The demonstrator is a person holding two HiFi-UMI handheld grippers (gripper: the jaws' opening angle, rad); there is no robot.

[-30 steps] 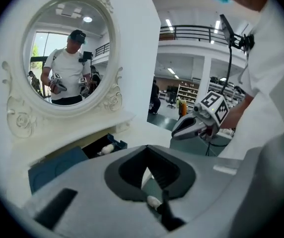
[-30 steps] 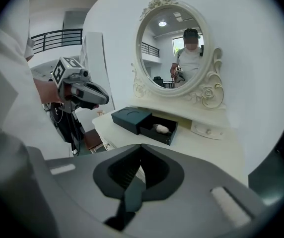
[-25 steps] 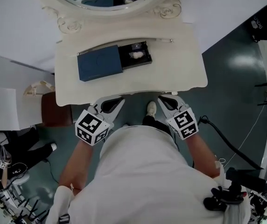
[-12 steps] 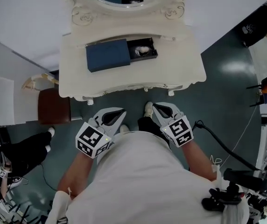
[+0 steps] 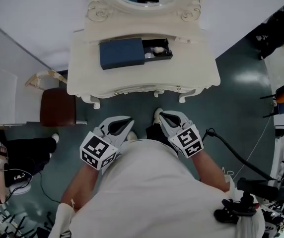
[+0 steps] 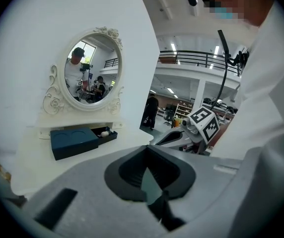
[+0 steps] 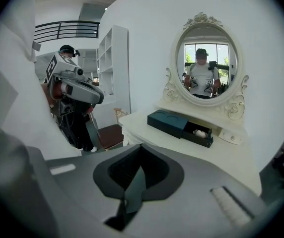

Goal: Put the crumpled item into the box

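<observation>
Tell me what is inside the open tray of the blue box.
A small white crumpled item lies in the black tray. The rest of the tray is under the blue sleeve, so it cannot be seen.

The tabletop (image 5: 191, 73) is bare along its front edge and at its right corners, so there is room to reach in there. The blue box (image 5: 121, 53) sits by the back edge, with its tray (image 5: 158, 51) out to the right and open on top. The mirror (image 5: 98, 11) stands close behind. A brown stool (image 5: 57, 107) fills the left side. The floor (image 5: 132, 108) in front is open. A cable (image 5: 231, 151) runs at the right, maybe flat on the floor.
</observation>
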